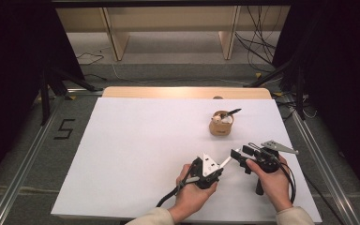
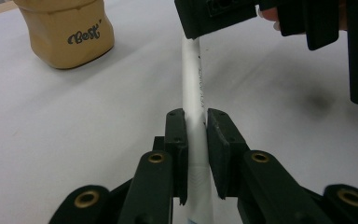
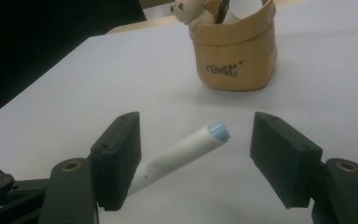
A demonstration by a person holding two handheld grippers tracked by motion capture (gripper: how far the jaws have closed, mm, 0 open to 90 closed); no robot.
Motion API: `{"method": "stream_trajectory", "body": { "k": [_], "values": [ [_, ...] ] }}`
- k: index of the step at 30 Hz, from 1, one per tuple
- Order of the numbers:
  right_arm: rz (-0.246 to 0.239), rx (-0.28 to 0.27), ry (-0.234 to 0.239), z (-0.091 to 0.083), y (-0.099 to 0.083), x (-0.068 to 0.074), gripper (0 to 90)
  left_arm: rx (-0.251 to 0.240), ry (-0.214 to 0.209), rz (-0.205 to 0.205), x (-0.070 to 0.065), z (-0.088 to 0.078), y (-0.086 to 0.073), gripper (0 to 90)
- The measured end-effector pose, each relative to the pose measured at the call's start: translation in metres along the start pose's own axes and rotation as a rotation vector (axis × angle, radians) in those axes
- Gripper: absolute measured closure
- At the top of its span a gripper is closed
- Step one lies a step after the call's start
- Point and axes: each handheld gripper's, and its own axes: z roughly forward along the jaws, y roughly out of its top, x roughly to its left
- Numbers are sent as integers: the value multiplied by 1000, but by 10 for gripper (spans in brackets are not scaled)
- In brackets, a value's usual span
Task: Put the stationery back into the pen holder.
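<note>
While your left gripper (image 2: pixel 196 116) stood clamped on the white pen (image 2: pixel 192 79), its two black jaws pressed flat against the barrel from either side, the item was held off the table, slanting from that grip toward your right gripper (image 1: pixel 238 154). Item one, left gripper: closed narrow on the pen at mid-barrel, carried in your left hand (image 1: pixel 191 190) near the table's front edge. Item two, pen: white barrel with a line of small print along it and a pale blue end (image 3: pixel 217 130); in the right gripper view that blue end lay between the right gripper's jaws, clear of both pads. Item three, right gripper: jaws spread wide, nothing pressed between them, held in your right hand (image 1: pixel 273 180) just beside the left. Item four, tan pen pot (image 1: pixel 221 123): soft-sided, lettered on its front, standing upright on the white table (image 1: pixel 136 154) farther back and well apart from both grippers; it held a dark pen, a white roll and a small pale figure at its rim. Judged from this layout, the work stood at a handover or a two-handed operation on the pen: the pick-up was done, the pen was secure in the left grip, and the right grip did not have hold of it. What remained, as far as could be judged, was for one gripper to carry the pen to the pot and drop it in.
</note>
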Motion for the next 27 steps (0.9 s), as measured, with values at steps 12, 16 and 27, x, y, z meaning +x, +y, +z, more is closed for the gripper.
{"method": "stream_trajectory", "body": {
  "k": [12,16,27],
  "values": [
    [44,10,42,9,-6,8,340,-12,10,-4,1,-1,1,788],
    [49,14,51,10,-7,9,340,-18,12,-8,1,-1,1,788],
    [50,32,77,16,-10,15,348,-24,16,-9,2,-1,1,788]
  ]
}}
